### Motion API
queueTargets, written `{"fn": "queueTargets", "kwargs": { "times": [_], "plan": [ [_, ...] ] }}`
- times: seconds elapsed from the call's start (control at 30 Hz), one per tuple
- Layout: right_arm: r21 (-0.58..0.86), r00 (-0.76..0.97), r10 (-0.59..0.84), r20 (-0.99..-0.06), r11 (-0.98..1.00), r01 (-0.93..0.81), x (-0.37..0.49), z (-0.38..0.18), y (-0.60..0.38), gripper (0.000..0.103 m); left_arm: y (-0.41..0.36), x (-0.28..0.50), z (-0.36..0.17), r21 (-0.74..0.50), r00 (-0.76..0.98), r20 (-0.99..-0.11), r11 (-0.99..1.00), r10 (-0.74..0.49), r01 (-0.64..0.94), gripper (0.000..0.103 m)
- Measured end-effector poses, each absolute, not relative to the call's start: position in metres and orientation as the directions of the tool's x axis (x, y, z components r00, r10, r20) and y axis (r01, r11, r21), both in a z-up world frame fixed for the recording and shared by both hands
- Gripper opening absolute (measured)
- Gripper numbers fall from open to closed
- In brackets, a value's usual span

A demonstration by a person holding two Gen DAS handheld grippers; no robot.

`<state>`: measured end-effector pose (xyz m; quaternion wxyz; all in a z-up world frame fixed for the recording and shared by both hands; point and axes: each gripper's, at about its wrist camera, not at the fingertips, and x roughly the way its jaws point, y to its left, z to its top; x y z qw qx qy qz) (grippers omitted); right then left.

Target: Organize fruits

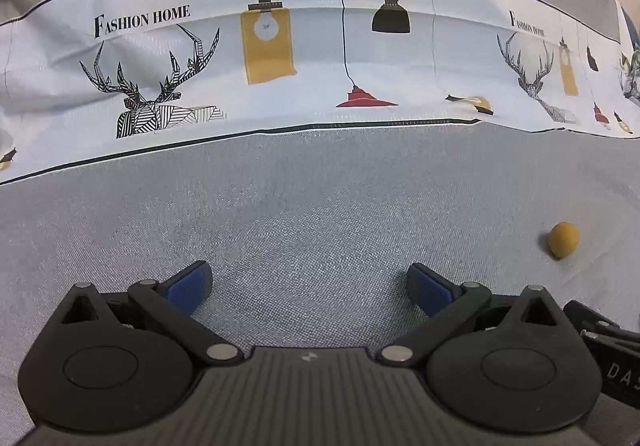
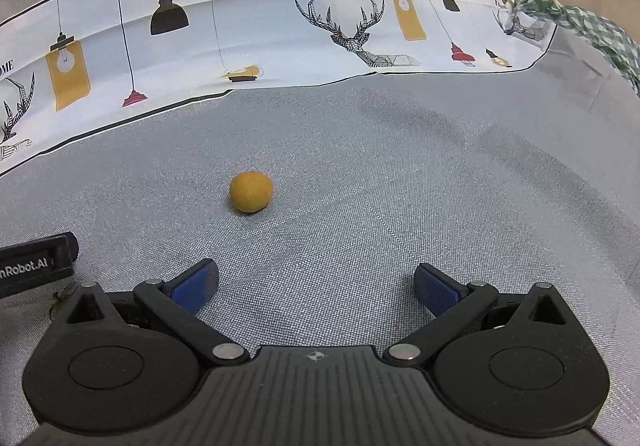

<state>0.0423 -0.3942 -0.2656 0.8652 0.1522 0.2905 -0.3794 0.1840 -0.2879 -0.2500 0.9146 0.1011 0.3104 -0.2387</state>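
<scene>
While both tools hover above the grey woven cloth [image 2: 380, 174], the small round yellow-orange fruit [image 2: 251, 192] lies alone on it, short of the white printed band [image 2: 260, 42] with deer and lamps. From that fruit, the right gripper [image 2: 316, 288] sits nearer the camera, jaws spread wide and empty. The left gripper [image 1: 310, 286], equally wide and empty, stands well left of the fruit [image 1: 563, 240].

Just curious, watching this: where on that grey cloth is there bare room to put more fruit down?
Bare grey woven cloth runs from the small round yellow-orange fruit rightward to the green checked fabric, and back to the white printed band. The open right tool and left tool frame bare cloth too. Nothing is crowded.
</scene>
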Motion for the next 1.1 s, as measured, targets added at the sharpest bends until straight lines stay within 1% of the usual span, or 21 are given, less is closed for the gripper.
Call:
{"fn": "queueTargets", "kwargs": {
  "times": [1.1],
  "plan": [
    [0.043, 0.543, -0.568, -0.618, 0.666, 0.745, 0.0434, -0.2662, -0.3940, 0.103, -0.2886, 0.1820, -0.2497, 0.035, 0.692, -0.615, 0.864, -0.377, 0.502, 0.103]
  ]
}}
